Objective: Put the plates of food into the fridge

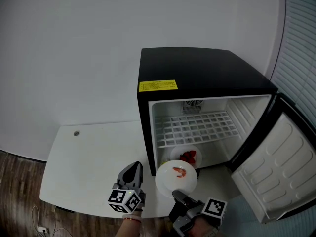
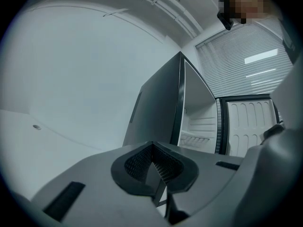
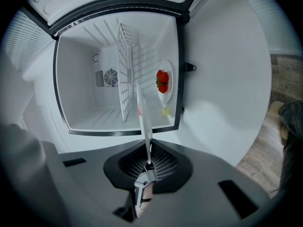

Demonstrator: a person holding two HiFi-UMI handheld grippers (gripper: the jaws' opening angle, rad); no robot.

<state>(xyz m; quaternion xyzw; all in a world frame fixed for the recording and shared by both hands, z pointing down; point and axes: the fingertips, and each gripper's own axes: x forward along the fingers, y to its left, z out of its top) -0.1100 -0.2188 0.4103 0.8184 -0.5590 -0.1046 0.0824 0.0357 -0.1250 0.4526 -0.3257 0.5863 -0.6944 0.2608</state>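
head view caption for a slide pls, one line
Right gripper pinches the rim of a shrimp plate before the open black fridge, where a plate of red food already sits.

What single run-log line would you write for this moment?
right gripper: shut on shrimp plate | left gripper: shut, empty | fridge: door open | red-food plate: inside fridge

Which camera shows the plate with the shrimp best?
The head view: it looks down on the shrimp plate, showing its top face. The right gripper view sees it only edge-on, clamped in the right gripper. The left gripper view misses it.
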